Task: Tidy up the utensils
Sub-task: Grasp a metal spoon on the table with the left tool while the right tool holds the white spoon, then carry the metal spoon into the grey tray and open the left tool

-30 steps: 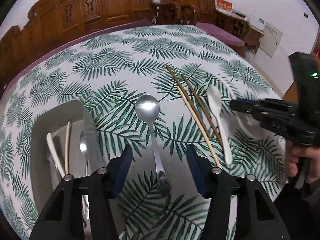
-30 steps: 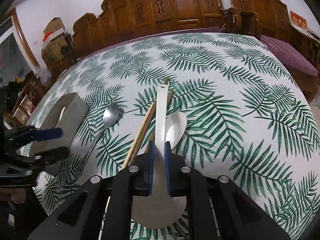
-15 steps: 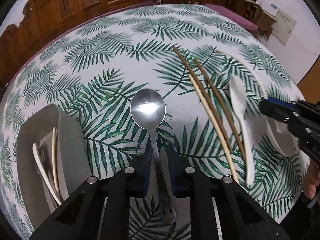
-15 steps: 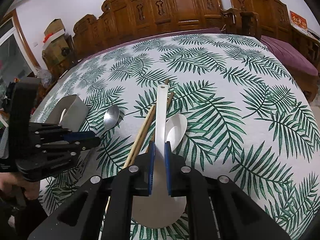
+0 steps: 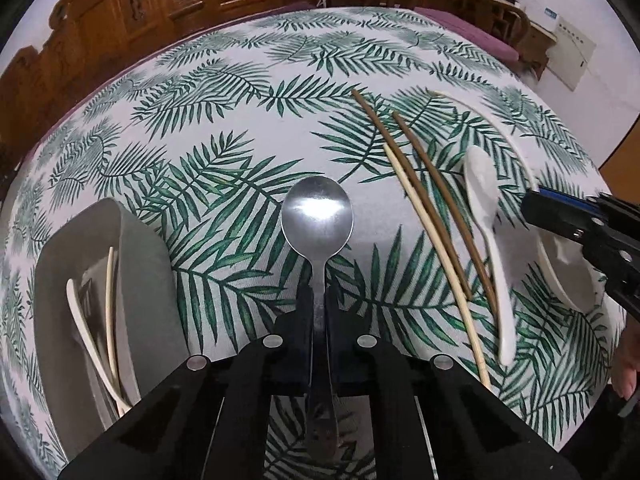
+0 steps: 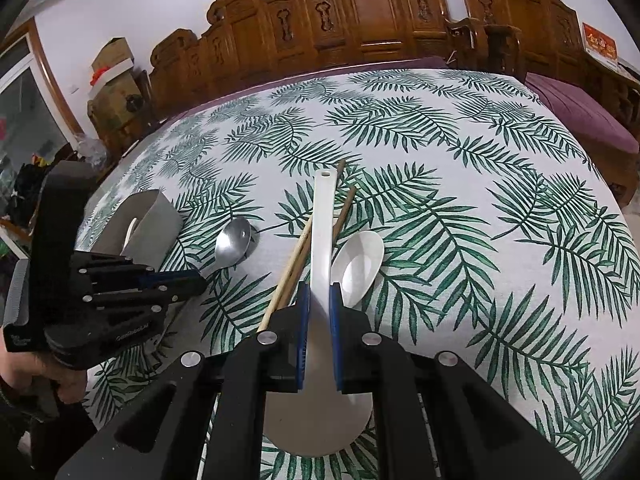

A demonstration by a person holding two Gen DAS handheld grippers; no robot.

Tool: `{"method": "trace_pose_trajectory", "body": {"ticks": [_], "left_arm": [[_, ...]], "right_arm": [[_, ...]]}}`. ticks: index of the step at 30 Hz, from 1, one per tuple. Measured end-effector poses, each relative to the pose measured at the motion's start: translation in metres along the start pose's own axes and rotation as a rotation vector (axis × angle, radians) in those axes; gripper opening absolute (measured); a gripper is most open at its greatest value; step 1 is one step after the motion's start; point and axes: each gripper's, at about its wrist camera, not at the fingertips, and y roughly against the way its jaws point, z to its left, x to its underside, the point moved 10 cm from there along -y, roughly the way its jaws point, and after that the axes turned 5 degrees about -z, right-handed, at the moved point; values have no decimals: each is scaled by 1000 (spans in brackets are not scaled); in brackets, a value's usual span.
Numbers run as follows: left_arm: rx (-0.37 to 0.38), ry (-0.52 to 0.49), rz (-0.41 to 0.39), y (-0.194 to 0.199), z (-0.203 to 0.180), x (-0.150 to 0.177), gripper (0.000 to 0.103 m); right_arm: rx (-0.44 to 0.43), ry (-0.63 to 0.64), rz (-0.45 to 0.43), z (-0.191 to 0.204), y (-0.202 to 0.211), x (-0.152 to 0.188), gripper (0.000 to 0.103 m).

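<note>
A metal spoon (image 5: 317,216) lies on the leaf-print tablecloth. My left gripper (image 5: 319,296) is closing on its handle, and the pads press it from both sides. In the right wrist view, my right gripper (image 6: 319,300) is shut on the handle of a white rice paddle (image 6: 322,220), whose blade sits beneath the fingers. Beside the paddle lie brown and pale chopsticks (image 6: 296,264) and a white soup spoon (image 6: 360,264). The left gripper (image 6: 172,280) shows there beside the metal spoon (image 6: 232,240).
A grey utensil holder (image 5: 132,248) at the left holds a pale chopstick (image 5: 109,300) and a white utensil. Chopsticks (image 5: 420,196) and the soup spoon (image 5: 486,216) lie right of the metal spoon. Carved wooden chairs (image 6: 360,12) line the far table edge.
My left gripper came down toward the table and its jaws went from wide apart to closed on the metal spoon's handle. The right gripper kept still with the paddle.
</note>
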Motion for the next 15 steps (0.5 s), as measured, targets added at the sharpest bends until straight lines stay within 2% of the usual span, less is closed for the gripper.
{"method": "trace_pose_trajectory", "body": {"ticks": [15], "left_arm": [[47,1,-93,60,-5,-1,5]], "right_arm": [[-13,43,-6,18,3,0,12]]}}
